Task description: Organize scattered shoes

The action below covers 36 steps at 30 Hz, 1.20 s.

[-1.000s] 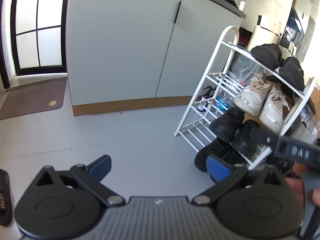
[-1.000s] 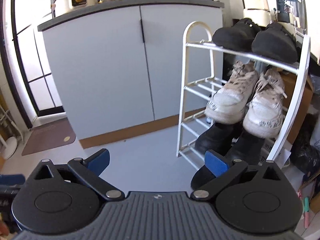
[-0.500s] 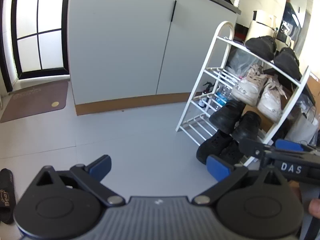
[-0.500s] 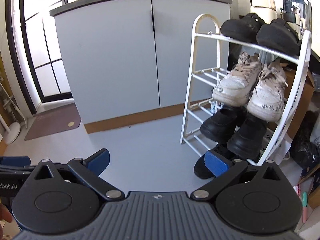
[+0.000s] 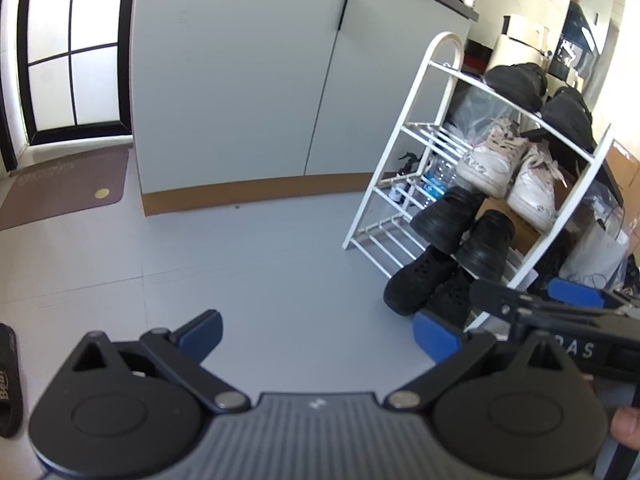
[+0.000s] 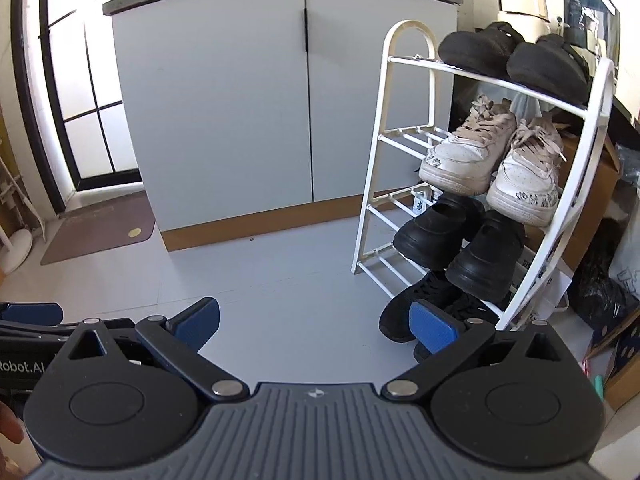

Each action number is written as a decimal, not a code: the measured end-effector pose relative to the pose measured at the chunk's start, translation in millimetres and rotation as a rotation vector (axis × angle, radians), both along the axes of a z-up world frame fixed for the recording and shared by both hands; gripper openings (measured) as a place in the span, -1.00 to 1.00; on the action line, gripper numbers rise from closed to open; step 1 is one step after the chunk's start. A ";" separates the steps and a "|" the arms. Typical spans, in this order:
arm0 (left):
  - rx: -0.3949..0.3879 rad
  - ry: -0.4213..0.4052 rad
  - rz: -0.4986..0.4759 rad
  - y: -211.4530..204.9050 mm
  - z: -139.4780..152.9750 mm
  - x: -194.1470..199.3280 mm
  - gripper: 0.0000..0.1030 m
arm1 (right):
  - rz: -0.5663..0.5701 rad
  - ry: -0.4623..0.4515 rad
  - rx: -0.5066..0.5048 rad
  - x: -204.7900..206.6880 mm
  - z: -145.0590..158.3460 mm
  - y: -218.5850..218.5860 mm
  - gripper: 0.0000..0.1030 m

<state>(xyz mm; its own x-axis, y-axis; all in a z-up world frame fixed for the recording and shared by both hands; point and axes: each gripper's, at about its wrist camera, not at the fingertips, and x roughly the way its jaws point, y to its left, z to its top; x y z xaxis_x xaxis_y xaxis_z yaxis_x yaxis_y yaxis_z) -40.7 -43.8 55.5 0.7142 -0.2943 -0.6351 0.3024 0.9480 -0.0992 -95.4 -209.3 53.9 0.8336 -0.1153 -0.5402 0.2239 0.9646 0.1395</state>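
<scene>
Both grippers are empty right now: the left gripper (image 5: 316, 330) and the right gripper (image 6: 316, 322) each have their fingers spread wide with nothing between them, hanging over bare grey floor (image 5: 256, 264) in front of the white shoe rack (image 6: 404, 160). The rack looks pretty much sorted already: a black pair on the top shelf (image 6: 516, 56), white sneakers (image 6: 492, 160) one shelf down, chunky black shoes (image 6: 464, 244) below those, and black trainers (image 6: 416, 308) at the bottom with toes poking out past the rack's front edge. The one stray I can spot is a black slipper (image 5: 9, 380) lying on the floor well away from the rack, at the far left edge of the left view, only partly visible. So my guess is that's the next pickup, if anything is left. What could go wrong: the slipper is flat and floppy, so a pinch on the thin sole edge could let it fold or slide out on the way over. Also the lower shoes sit tilted on thin rails, and bumping the rack while slotting something in could knock one off. The two grippers are near each other too, so they could clash.
</scene>
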 end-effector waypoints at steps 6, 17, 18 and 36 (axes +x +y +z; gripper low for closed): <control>-0.003 -0.016 0.010 1.8 -1.3 0.8 0.99 | -0.002 0.017 0.016 5.5 -2.1 -1.0 1.00; -0.013 -0.001 0.011 9.4 -3.8 -0.5 0.99 | 0.008 0.023 0.005 6.2 -3.9 3.3 1.00; -0.014 0.000 0.010 9.6 -4.1 -0.1 0.99 | 0.008 0.023 0.003 6.3 -4.0 3.6 1.00; 0.013 0.001 -0.009 3.5 -4.5 -1.9 0.99 | -0.002 0.044 0.019 6.5 -6.6 1.6 1.00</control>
